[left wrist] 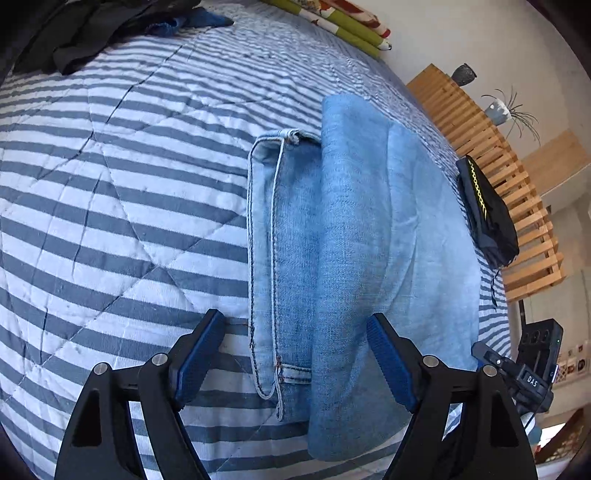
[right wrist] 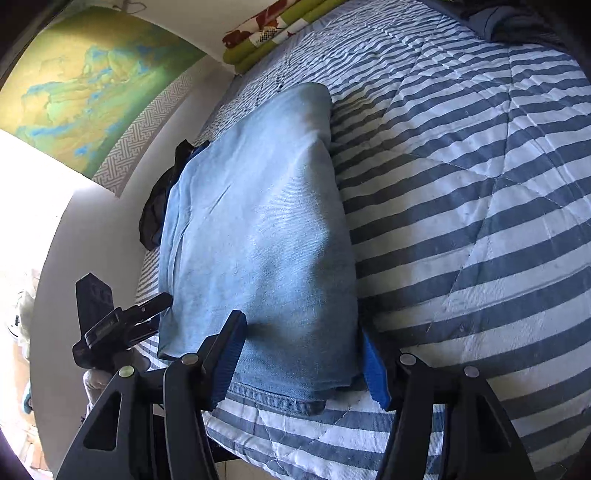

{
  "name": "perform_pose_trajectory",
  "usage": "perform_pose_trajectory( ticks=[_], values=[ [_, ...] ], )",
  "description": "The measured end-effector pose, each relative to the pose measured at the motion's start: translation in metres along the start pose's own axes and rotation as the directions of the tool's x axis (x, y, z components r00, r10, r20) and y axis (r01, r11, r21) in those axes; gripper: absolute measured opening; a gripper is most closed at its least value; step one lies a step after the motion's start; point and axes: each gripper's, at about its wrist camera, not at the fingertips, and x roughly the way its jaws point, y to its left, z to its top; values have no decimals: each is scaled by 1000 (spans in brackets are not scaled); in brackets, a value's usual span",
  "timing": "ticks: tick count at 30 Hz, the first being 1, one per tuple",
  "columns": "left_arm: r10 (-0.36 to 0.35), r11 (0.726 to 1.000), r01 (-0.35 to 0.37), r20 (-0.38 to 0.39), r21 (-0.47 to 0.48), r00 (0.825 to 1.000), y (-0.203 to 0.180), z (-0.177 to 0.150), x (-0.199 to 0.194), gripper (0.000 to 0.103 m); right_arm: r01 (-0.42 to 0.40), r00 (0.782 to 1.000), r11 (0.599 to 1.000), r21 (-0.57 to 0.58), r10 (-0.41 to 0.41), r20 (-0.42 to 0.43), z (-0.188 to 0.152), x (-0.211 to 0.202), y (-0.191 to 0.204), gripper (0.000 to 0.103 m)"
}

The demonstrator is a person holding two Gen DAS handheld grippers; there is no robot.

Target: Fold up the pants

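A: Entry, left wrist view. Light blue denim pants [left wrist: 332, 240] lie folded in the centre-right of the frame on a blue-and-white striped quilted bedspread [left wrist: 110, 184]. A stitched hem and seam edge show along the left side of the fold; a smooth upper layer covers the right side.

B: State of the left gripper [left wrist: 295, 354]?

A: Fingers spread wide, blue ribbed pads facing inward, at the bottom of the frame. They straddle the near end of the pants; nothing is pinched between them.

B: Right wrist view?

A: Same pants [right wrist: 258, 229] fill the centre, running from the bottom towards the upper middle. The right gripper [right wrist: 303, 362] is also spread wide, one blue pad on each side of the near folded edge. Whether the pads touch the cloth, I cannot tell. The hem band shows just below the fold at bottom centre.

B: Surroundings?

A: Left view: small black pouch with yellow zigzag stitching [left wrist: 484, 210] at the right edge of the bed, just beside the pants; slatted wooden frame [left wrist: 491, 147] beyond it; pile of dark clothing [left wrist: 92, 33] upper left; rolled green floral fabric [left wrist: 343, 26] top centre. The other gripper's black body shows at lower right. Right view: green and blue map-like wall hanging [right wrist: 85, 85] upper left; the bedspread [right wrist: 480, 184] fills the right half.
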Motion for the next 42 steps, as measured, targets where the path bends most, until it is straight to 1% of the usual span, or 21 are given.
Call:
perform_pose_trajectory(
  ticks=[1, 2, 3, 4, 6, 9, 14, 19, 20, 21, 23, 24, 25, 27, 30, 34, 35, 36, 38, 39, 42],
  values=[
    [-9, 1000, 9, -5, 14, 1000, -1, 0, 2, 79, -10, 1000, 1000, 4, 10, -12, 0, 0, -1, 47],
    [-18, 1000, 18, -7, 24, 1000, -3, -1, 4, 65, -17, 1000, 1000, 8, 17, -24, 0, 0, -1, 33],
    [-26, 999, 27, -13, 24, 1000, -4, -1, 5, 52, -29, 999, 1000, 10, 30, -35, 1, -2, -1, 23],
    [-47, 999, 47, -18, 21, 999, -5, -3, 7, 45, -34, 999, 999, 10, 34, -40, 2, -3, 0, 20],
    [-34, 999, 34, -1, 23, 999, -8, -7, 7, 36, -17, 999, 1000, -23, 16, -44, 5, -11, 9, 16],
    [-45, 999, 45, 10, 15, 999, -12, -11, 2, 25, 54, 998, 991, -120, -58, -30, 20, -23, 33, 14],
    [-115, 993, 115, -5, -33, 993, -29, -28, -3, 21, 191, 980, 944, -269, -197, 6, 65, -50, 48, 13],
    [-212, 977, 210, -59, -26, 976, -99, -70, 28, 22, 378, 923, 870, -318, -381, 55, 130, -72, 21, 12],
    [-230, 973, 230, -77, -18, 970, -113, -76, 36, 25, 403, 912, 854, -329, -406, 61, 140, -71, 16, 13],
    [-230, 973, 231, -108, 4, 967, -127, -81, 45, 33, 418, 903, 850, -321, -427, 43, 149, -69, 8, 16],
    [-211, 973, 222, -162, 53, 964, -146, -87, 50, 43, 440, 895, 864, -245, -445, 37, 155, -71, -9, 18],
    [-203, 972, 220, -176, 87, 963, -149, -87, 45, 44, 436, 899, 877, -203, -433, 64, 152, -78, -16, 19],
    [-201, 968, 225, -192, 112, 960, -149, -85, 36, 44, 406, 914, 899, -167, -398, 82, 147, -87, -22, 21],
    [-211, 961, 244, -219, 132, 952, -142, -81, 14, 45, 347, 932, 936, -66, -335, 140, 130, -107, -35, 38],
    [-156, 958, 191, -172, 213, 973, -130, -66, -28, 47, 229, 950, 971, 72, -239, 201, 89, -125, -50, 42],
    [-76, 939, 87, -46, 332, 996, -141, -5, -55, 58, 141, 966, 972, 188, -177, 188, 43, -111, -57, 46],
    [-86, 933, 92, -32, 347, 996, -145, 14, -55, 63, 115, 972, 971, 210, -154, 178, 36, -103, -58, 46],
    [-108, 927, 119, -50, 357, 993, -148, 34, -51, 70, 93, 977, 970, 223, -133, 169, 32, -95, -58, 47],
    [-120, 927, 140, -77, 349, 990, -157, 70, -33, 73, 74, 982, 965, 251, -113, 148, 30, -79, -60, 47],
    [-113, 921, 138, -90, 363, 989, -167, 84, -14, 76, 54, 985, 961, 270, -96, 145, 30, -71, -62, 47],
    [-43, 908, 99, -144, 407, 989, -188, 110, 40, 77, 7, 989, 946, 323, -54, 139, 32, -51, -67, 49]
  ],
)
